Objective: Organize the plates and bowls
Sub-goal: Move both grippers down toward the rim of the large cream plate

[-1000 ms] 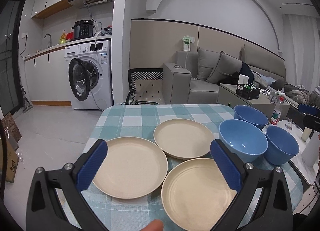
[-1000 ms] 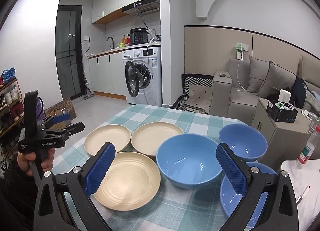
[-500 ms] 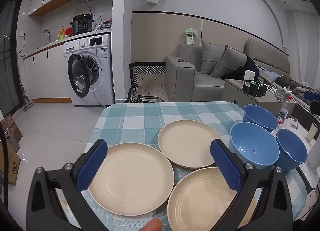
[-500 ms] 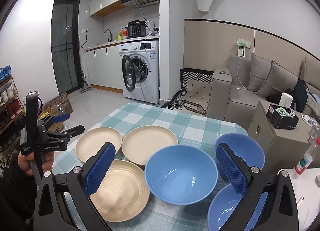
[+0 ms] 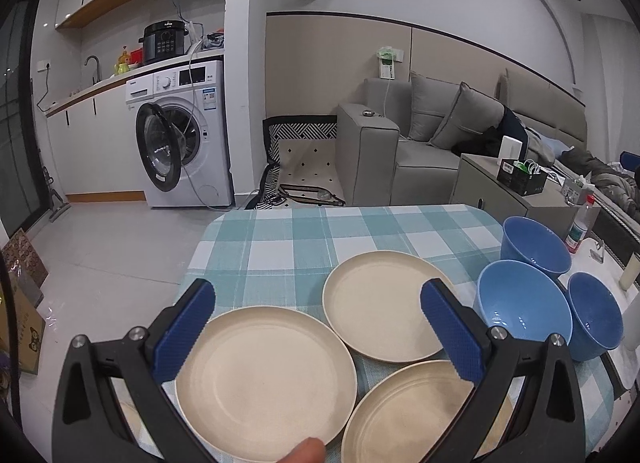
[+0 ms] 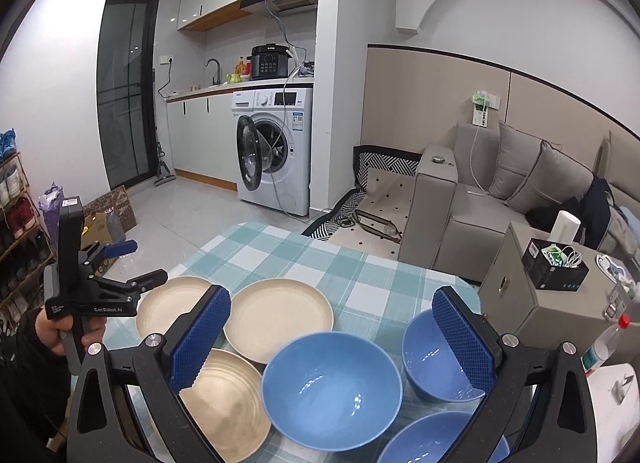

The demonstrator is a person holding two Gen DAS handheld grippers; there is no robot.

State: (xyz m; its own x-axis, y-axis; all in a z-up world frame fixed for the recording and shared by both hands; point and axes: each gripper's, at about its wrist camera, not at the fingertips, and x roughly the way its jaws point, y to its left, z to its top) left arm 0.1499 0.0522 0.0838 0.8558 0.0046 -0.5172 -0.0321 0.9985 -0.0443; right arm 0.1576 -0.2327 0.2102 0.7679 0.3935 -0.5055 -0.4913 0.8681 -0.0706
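Note:
Three beige plates lie on the checked table: a left plate (image 5: 266, 377), a far plate (image 5: 380, 305) and a near plate (image 5: 416, 415). Three blue bowls stand to their right: a middle bowl (image 5: 522, 305), a far bowl (image 5: 534, 245) and a right bowl (image 5: 594, 319). My left gripper (image 5: 318, 333) is open and empty, held above the left and near plates. My right gripper (image 6: 332, 339) is open and empty above the large blue bowl (image 6: 332, 387). The left gripper also shows in the right wrist view (image 6: 128, 267).
The checked tablecloth (image 5: 320, 231) covers a small table with floor off its left and far edges. A grey cabinet (image 6: 552, 299) with a black box stands at the right. A plastic bottle (image 6: 604, 341) stands beside it. A washing machine (image 5: 184, 135) and sofa lie beyond.
Both grippers have moved forward and lower over the table, so plates and bowls look larger and closer. Both stay open and empty.

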